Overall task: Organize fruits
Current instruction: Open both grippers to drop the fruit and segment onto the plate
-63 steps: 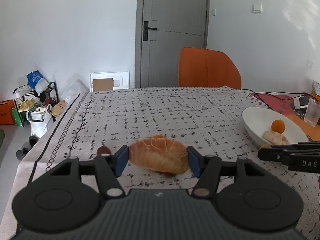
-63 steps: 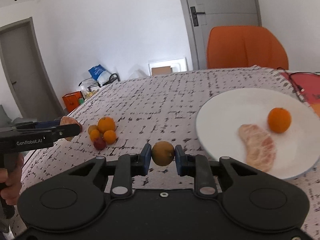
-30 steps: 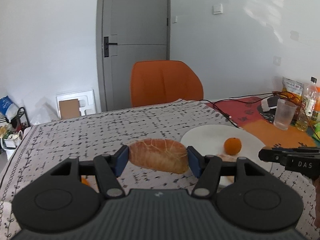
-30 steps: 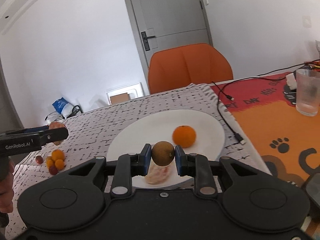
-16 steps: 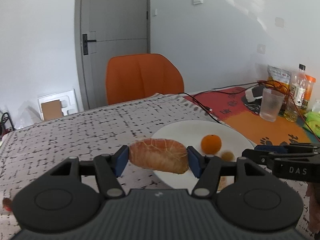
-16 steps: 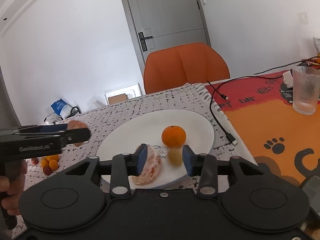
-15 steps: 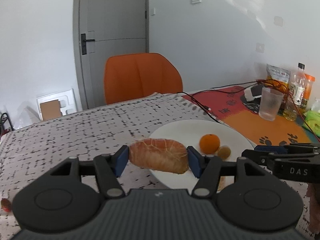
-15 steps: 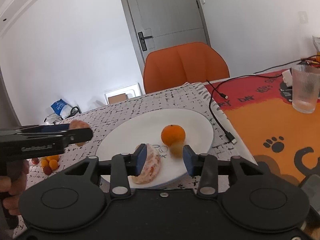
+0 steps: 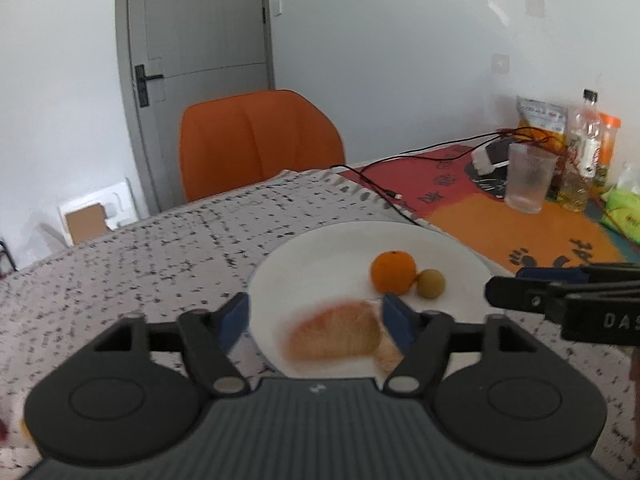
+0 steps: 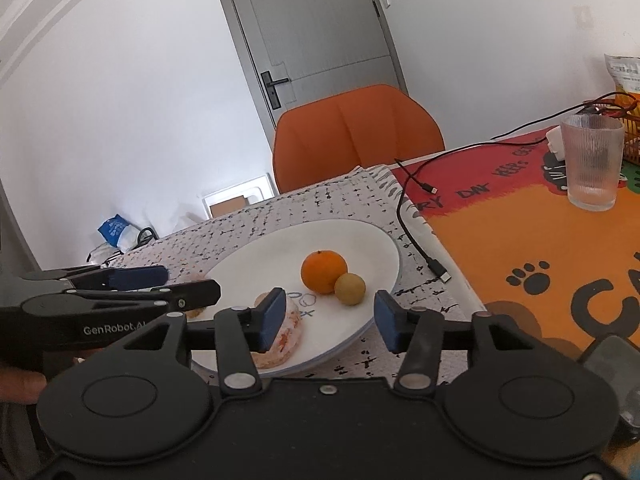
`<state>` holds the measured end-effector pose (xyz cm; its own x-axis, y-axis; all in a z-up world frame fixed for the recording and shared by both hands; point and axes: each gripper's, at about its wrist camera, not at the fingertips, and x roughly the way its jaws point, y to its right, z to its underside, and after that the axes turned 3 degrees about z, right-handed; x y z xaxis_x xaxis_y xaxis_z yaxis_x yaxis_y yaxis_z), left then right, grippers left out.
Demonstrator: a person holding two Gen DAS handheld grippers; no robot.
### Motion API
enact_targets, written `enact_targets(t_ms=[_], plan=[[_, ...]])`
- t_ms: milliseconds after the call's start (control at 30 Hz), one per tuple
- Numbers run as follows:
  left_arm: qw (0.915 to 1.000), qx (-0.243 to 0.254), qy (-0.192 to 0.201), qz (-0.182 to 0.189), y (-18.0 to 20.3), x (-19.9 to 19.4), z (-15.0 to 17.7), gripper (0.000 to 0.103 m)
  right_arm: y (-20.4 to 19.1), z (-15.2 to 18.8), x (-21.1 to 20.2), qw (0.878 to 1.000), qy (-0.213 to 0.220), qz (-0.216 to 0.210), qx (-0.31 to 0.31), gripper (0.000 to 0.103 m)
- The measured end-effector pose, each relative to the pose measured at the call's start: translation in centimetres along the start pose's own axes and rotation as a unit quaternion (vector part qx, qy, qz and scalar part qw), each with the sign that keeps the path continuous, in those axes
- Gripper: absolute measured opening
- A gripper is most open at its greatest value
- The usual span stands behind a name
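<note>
**Pomelo segment free between spread fingers, over the plate's near edge**

The left gripper [image 9: 314,318] has its fingers spread wide, and the peeled pomelo segment [image 9: 334,336] lies blurred between and below them, long axis running left to right, over the near part of the white plate [image 9: 320,252]; whether it rests there yet cannot be told. The right gripper [image 10: 326,314], also spread and empty, hovers at the plate's near right rim. A tangerine [image 10: 324,271] and a small yellowish round fruit [image 10: 349,288] touch each other farther in, clear of both grippers. A second segment [image 10: 286,334] lies near. A cable [image 10: 416,236] and glass [image 10: 592,160] stand off right.
</note>
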<state>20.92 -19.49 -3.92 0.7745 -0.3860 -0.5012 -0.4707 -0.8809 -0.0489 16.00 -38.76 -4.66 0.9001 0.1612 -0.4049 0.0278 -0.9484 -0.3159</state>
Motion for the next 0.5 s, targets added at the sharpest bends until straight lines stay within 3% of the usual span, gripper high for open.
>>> enact_targets(t_ms=[500], plan=[[0.9970,-0.050,0.017,-0.056,-5.3,-3.9,1.4,0.091,-1.3,-0.1,0.3,1.000,-0.001,-0.013,0.000,0.063]])
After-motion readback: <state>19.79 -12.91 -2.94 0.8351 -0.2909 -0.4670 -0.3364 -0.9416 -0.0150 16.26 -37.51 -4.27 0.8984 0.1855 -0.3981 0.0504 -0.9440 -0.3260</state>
